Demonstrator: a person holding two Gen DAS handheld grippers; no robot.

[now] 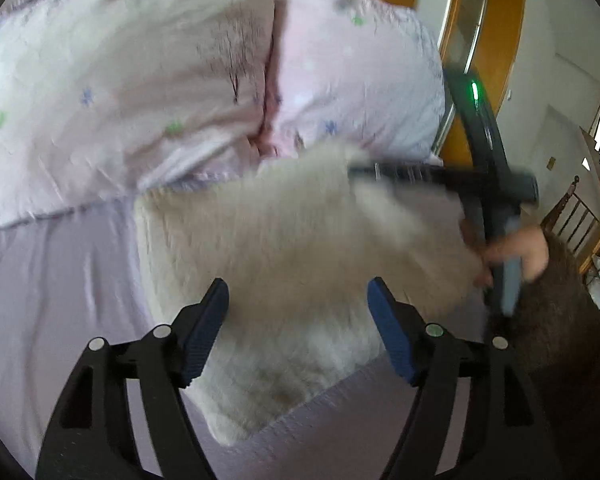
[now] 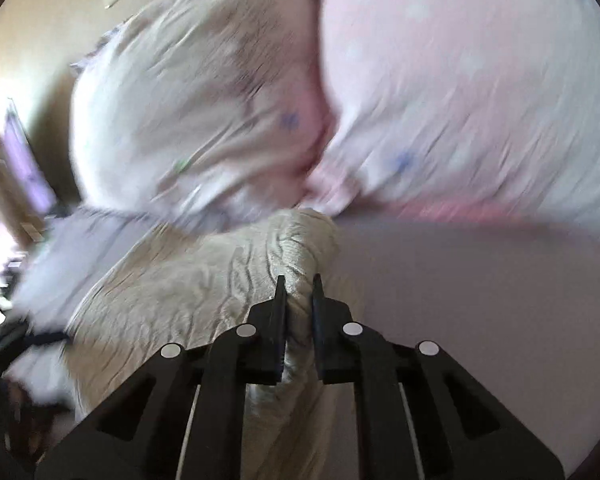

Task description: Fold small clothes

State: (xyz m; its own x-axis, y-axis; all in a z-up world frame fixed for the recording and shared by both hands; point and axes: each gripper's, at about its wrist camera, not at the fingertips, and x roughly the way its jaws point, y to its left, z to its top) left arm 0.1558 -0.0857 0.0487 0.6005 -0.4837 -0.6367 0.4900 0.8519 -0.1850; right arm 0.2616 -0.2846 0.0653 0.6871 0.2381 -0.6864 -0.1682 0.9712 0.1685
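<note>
A cream fuzzy garment [image 1: 300, 264] lies on the lilac bed sheet [image 1: 52, 304]. My left gripper [image 1: 298, 292] is open and empty, hovering just above the garment's near part. In the left wrist view the right gripper [image 1: 364, 172] reaches in from the right, with the hand behind it, and holds the garment's far edge lifted. In the right wrist view my right gripper [image 2: 299, 280] is shut on a fold of the cream garment [image 2: 204, 280], which bunches between the jaws. Both views are blurred.
Two pink flowered pillows [image 1: 132, 80] [image 2: 460, 92] stand at the head of the bed behind the garment. A yellow wooden door frame [image 1: 496, 32] and a railing [image 1: 580, 216] are at the right. A dark brown furry cloth [image 1: 560, 320] lies at the bed's right edge.
</note>
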